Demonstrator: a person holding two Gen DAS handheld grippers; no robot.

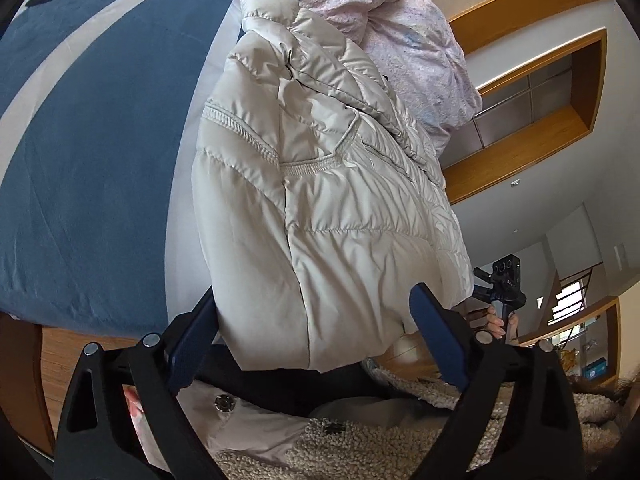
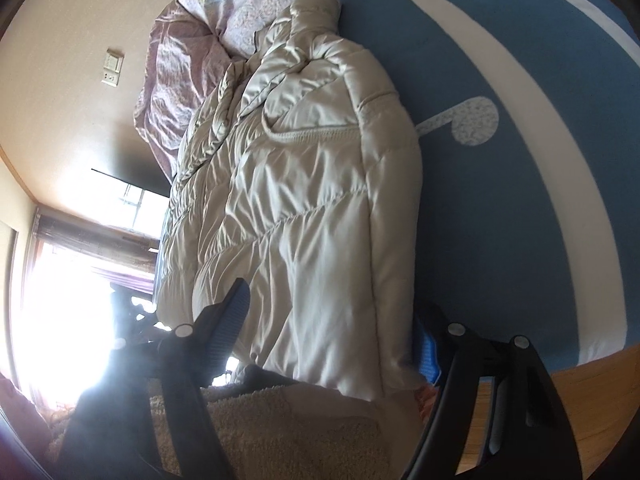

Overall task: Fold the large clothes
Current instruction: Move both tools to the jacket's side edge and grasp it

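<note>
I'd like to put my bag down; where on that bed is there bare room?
Free: the blue bedsheet with white stripes, beside the cream quilted puffer jacket. Crowded: the far end, where the crumpled pink duvet meets the jacket's collar.

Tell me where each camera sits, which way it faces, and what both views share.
Left wrist: on the left gripper, facing down along its open fingers at the jacket hem on the bed; a hand shows at right.
Right wrist: on the right gripper, facing the jacket hem, which lies between its fingers; no hand shows.
Shared: jacket, blue bed, pink quilt.
</note>
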